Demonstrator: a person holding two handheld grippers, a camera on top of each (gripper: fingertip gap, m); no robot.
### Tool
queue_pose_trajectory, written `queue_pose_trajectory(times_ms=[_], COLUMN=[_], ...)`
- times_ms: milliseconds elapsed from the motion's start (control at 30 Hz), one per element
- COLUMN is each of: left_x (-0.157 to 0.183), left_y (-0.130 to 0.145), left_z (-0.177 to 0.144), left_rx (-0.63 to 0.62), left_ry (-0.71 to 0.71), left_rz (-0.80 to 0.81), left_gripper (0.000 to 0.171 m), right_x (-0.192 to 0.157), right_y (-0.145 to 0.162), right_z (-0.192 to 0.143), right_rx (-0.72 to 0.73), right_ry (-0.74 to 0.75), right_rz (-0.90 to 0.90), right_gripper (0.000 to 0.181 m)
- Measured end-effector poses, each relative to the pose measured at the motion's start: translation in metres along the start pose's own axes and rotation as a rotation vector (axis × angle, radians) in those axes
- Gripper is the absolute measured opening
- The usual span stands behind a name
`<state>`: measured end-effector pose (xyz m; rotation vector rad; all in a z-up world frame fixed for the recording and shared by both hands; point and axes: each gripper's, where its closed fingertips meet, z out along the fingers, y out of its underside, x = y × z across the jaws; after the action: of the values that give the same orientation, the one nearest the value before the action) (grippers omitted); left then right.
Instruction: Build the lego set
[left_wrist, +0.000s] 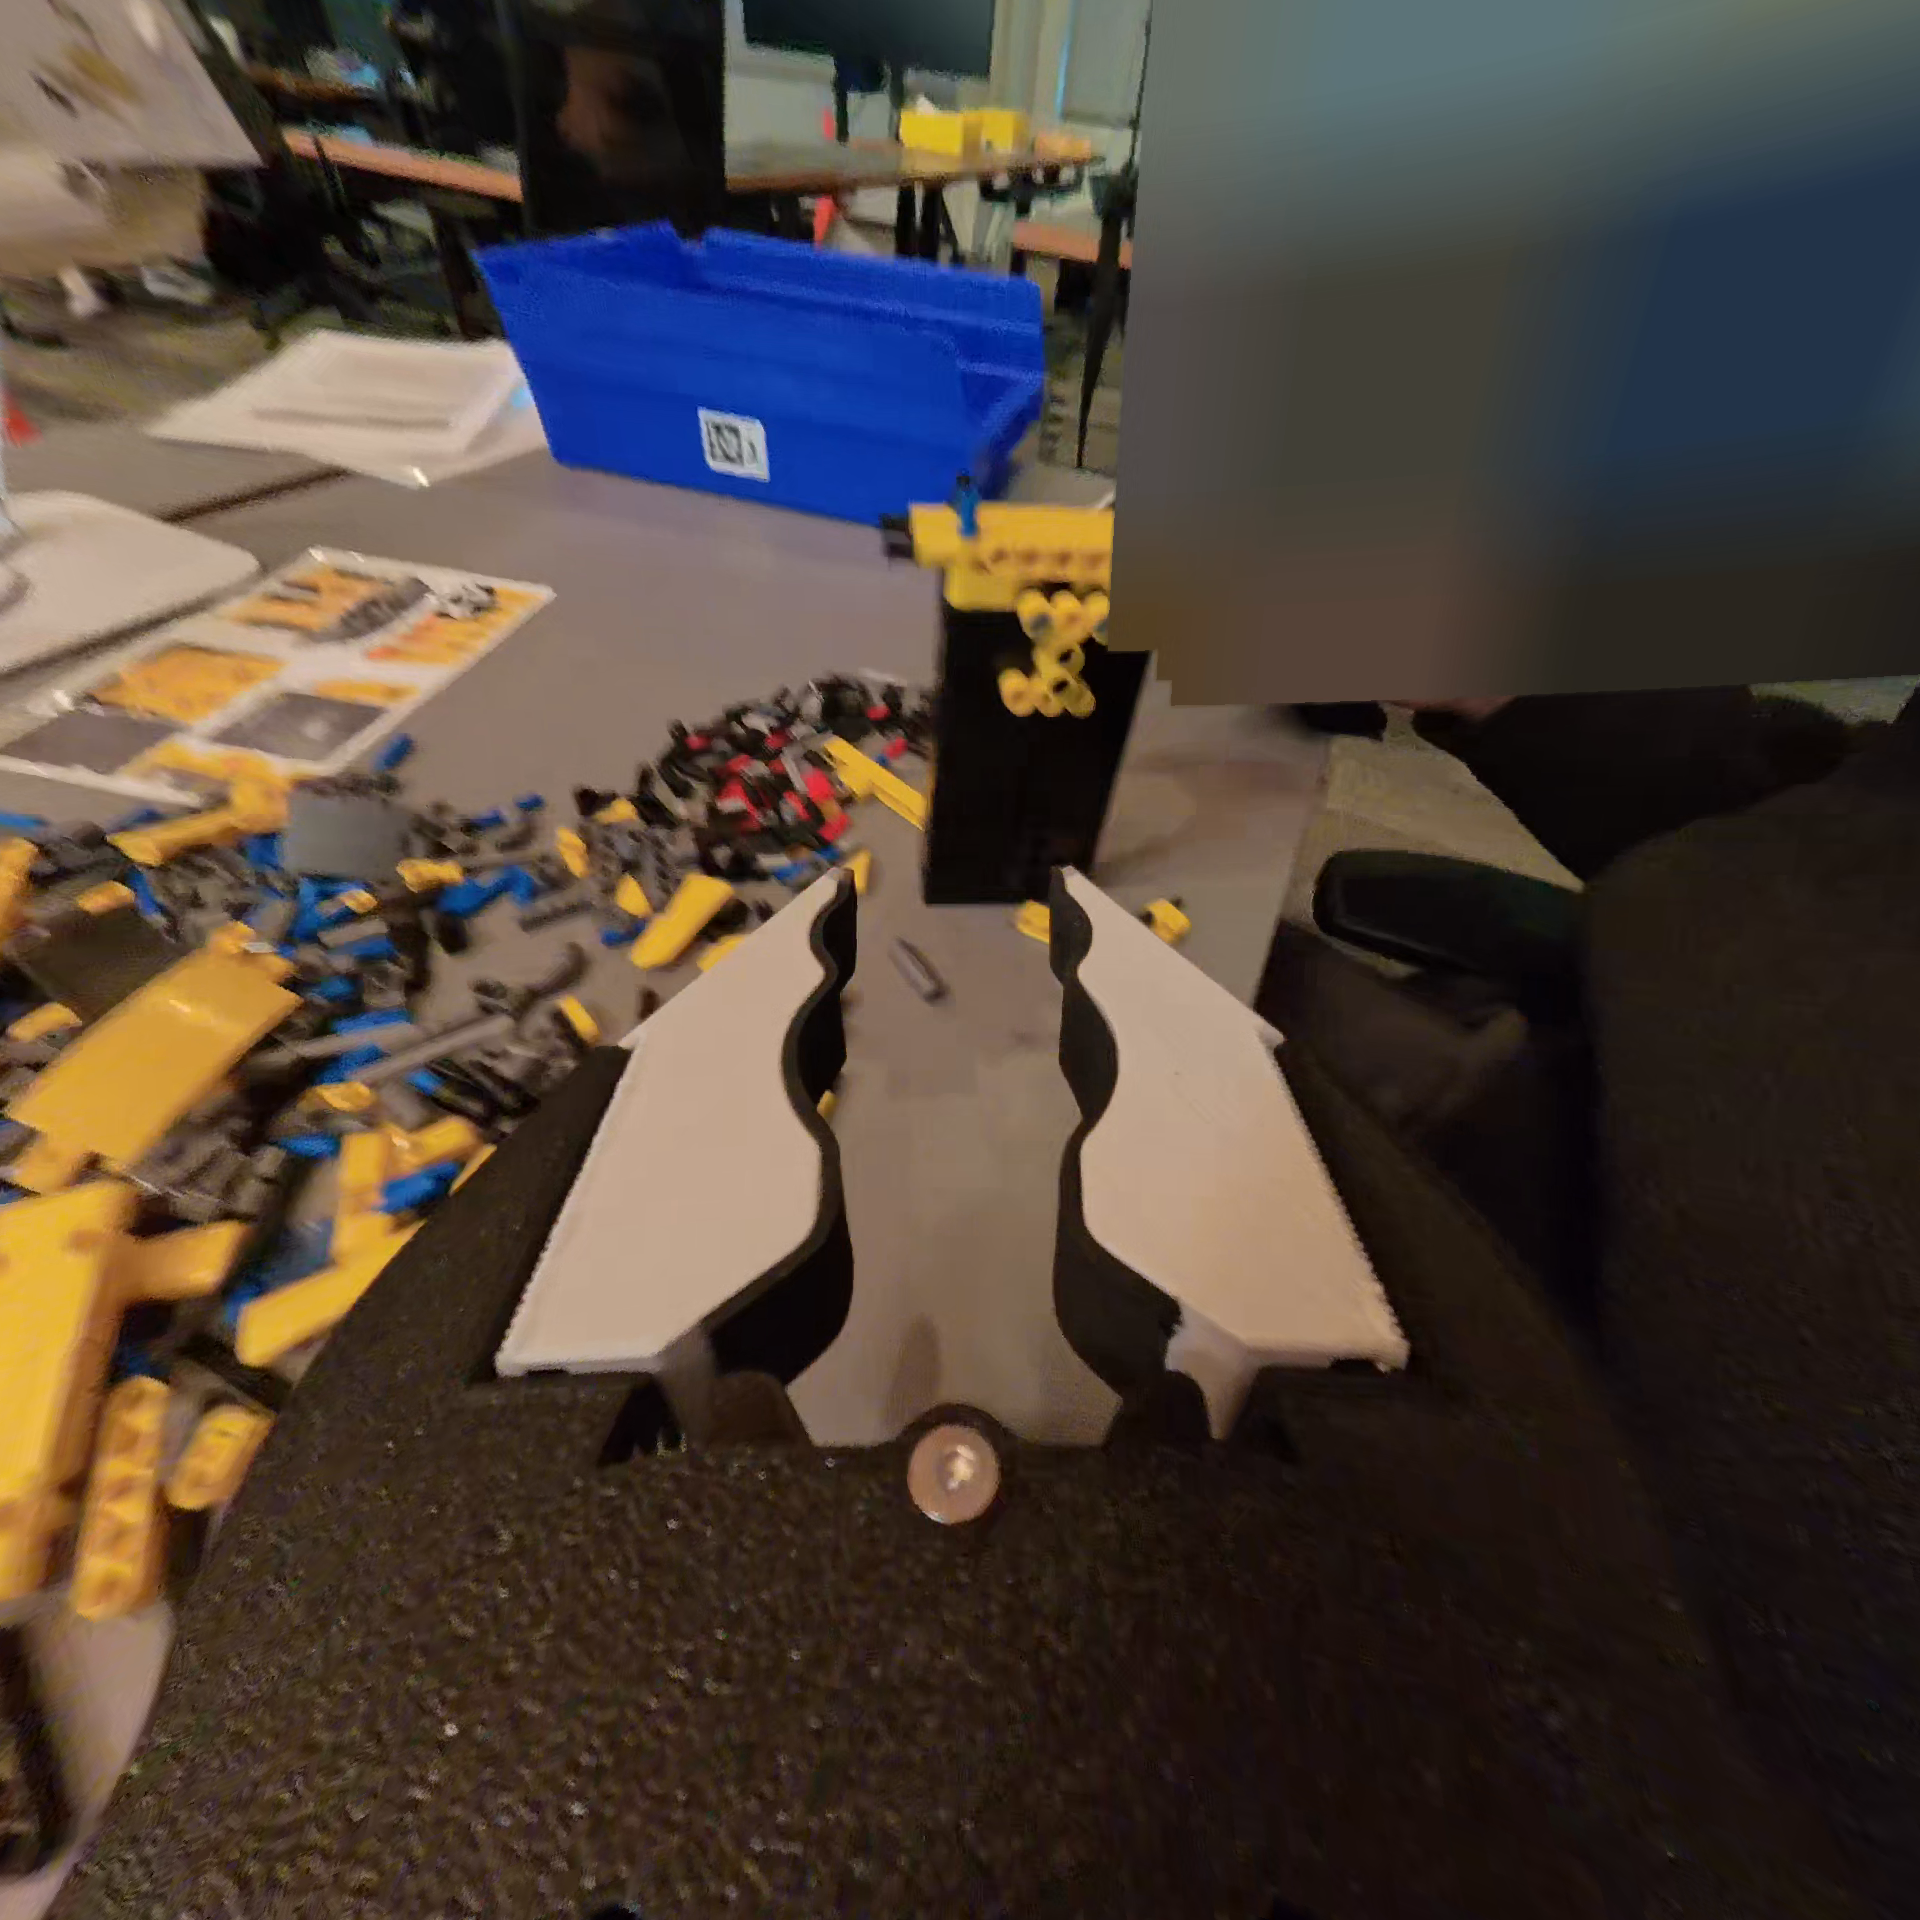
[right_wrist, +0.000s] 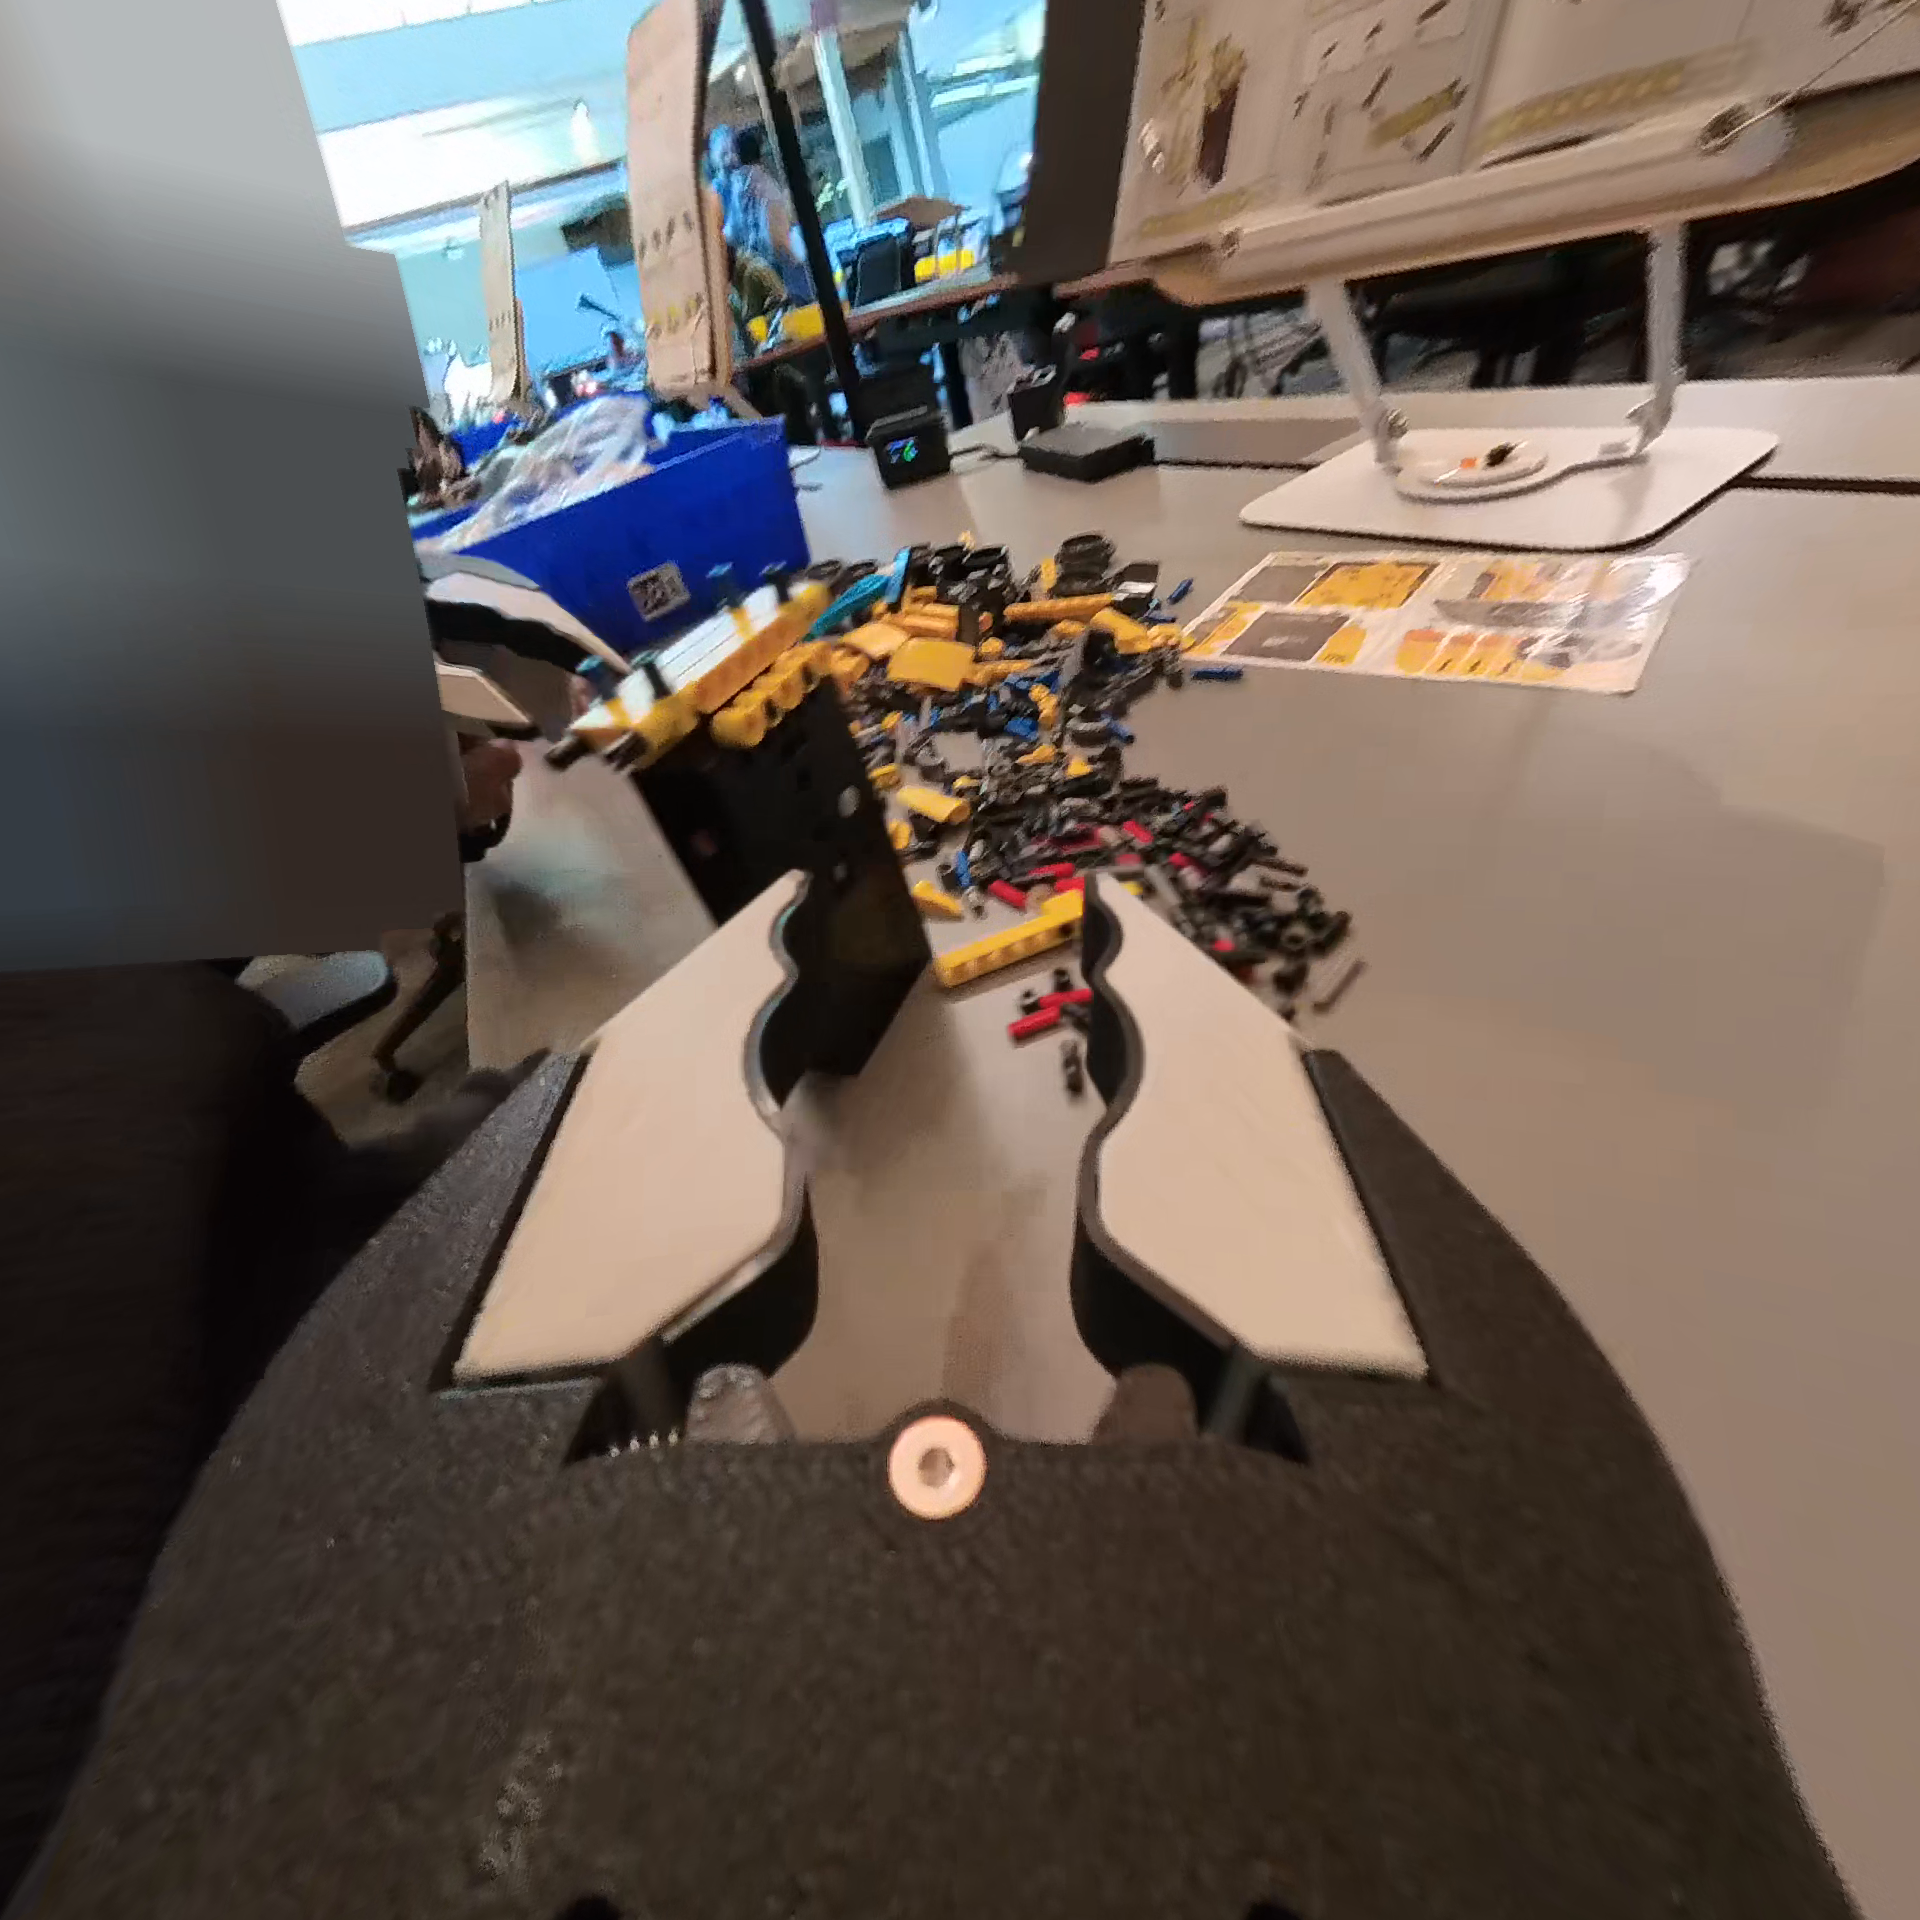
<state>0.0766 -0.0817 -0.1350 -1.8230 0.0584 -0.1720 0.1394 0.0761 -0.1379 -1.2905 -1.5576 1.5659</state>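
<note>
A black upright block (left_wrist: 1023, 790) with a yellow brick assembly (left_wrist: 1013, 556) on top stands on the grey table. My left gripper (left_wrist: 951, 899) is open and empty, just short of the block's base, with a small grey pin (left_wrist: 920, 968) lying between its fingers. In the right wrist view the same block (right_wrist: 831, 883) and yellow assembly (right_wrist: 717, 675) tilt left. My right gripper (right_wrist: 945, 904) is open and empty, its left finger (right_wrist: 665, 1132) overlapping the block's lower corner. A yellow beam (right_wrist: 1008, 940) and red pins (right_wrist: 1049, 1013) lie between its tips.
A wide pile of yellow, blue, black and red bricks (left_wrist: 312, 987) (right_wrist: 1060, 727) covers the table. A blue bin (left_wrist: 769, 364) (right_wrist: 644, 530) stands behind it. A printed sheet (left_wrist: 301, 665) (right_wrist: 1444, 623) and a white stand base (right_wrist: 1507, 478) lie nearby. A chair armrest (left_wrist: 1444, 914) is past the table edge. My hands' fingertips stand some 20 centimetres from each other.
</note>
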Motion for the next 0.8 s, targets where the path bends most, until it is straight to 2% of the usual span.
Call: queue_pose_trajectory(times_ms=[100,200,400,567,667,800], left_x=[0.020,0.031,0.029,0.007,-0.006,-0.018], left_y=[0.017,0.022,0.025,0.020,0.014,0.004], left_z=[0.007,0.017,0.028,0.027,0.026,0.023], left_rx=[-0.042,-0.052,-0.096,-0.095,-0.059,0.027], left_ry=[-0.008,-0.011,-0.076,-0.216,-0.282,-0.350], left_rz=[0.006,0.023,0.040,0.035,-0.010,-0.117], left_gripper=[0.037,0.037,0.037,0.038,0.038,0.039], right_x=[-0.015,-0.012,0.051,0.072,0.097,0.149], right_y=[0.012,0.024,0.028,0.043,0.038,0.029], right_z=[0.000,0.000,-0.024,-0.024,-0.028,-0.039], right_rx=[-0.059,-0.127,-0.273,-0.362,-0.361,-0.343], right_ry=[-0.006,0.063,0.381,0.392,0.447,0.536], right_rz=[-0.053,-0.138,-0.367,-0.303,-0.278,-0.143], right_gripper=[0.050,0.049,0.049,0.054,0.059,0.083])
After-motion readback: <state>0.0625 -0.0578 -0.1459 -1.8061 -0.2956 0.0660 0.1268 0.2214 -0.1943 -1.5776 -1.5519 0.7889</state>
